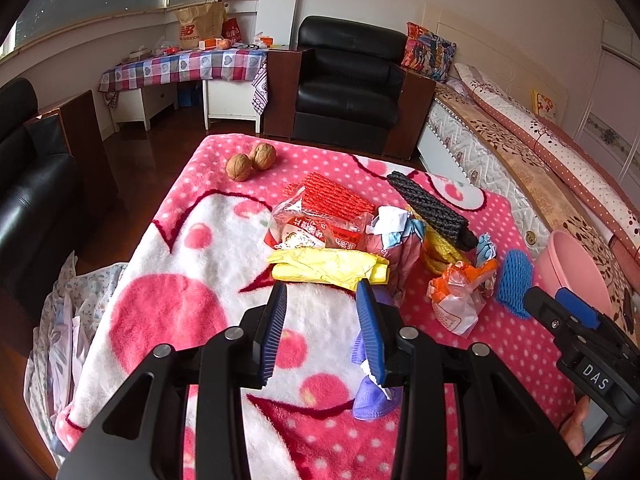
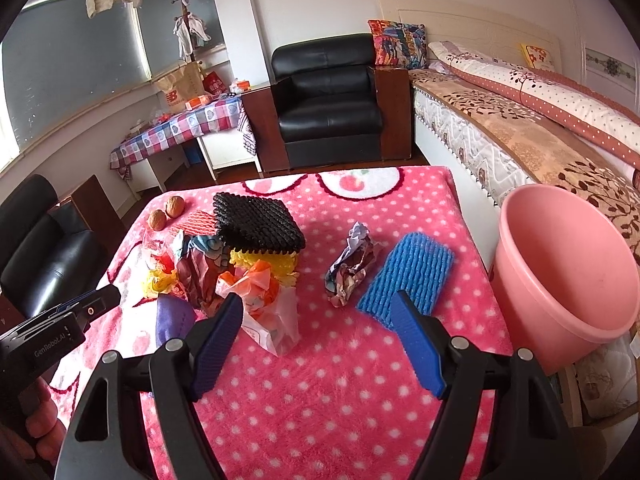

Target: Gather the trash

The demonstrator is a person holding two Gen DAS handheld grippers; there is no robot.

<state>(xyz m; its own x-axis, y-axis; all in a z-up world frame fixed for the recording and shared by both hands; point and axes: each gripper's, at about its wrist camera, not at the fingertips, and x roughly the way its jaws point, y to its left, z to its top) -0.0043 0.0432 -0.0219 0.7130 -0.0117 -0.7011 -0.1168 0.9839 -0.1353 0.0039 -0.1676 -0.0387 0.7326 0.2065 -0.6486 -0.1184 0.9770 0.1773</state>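
Left gripper [image 1: 322, 294] sits closest to the lens, jaws spread, nothing between the pads; tips just short of the yellow wrapper [image 1: 330, 266]. Purple crumpled scrap [image 1: 372, 396] lies under my left gripper's right finger, touching or not I can't tell. Right gripper [image 2: 316, 308] also released, empty, hovering over the pink dotted blanket [image 2: 340, 400]. Orange-white plastic bag [image 2: 268, 300] just beside its left finger, blue foam net [image 2: 408, 276] at its right fingertip, crumpled paper wad [image 2: 352, 264] between those two, farther out. Black foam net [image 2: 256, 220] stacked on a yellow one, amid the trash pile. Two walnuts [image 1: 251, 161] at the far left. Pink bucket [image 2: 568, 264] stands off the blanket's right edge, looks empty.
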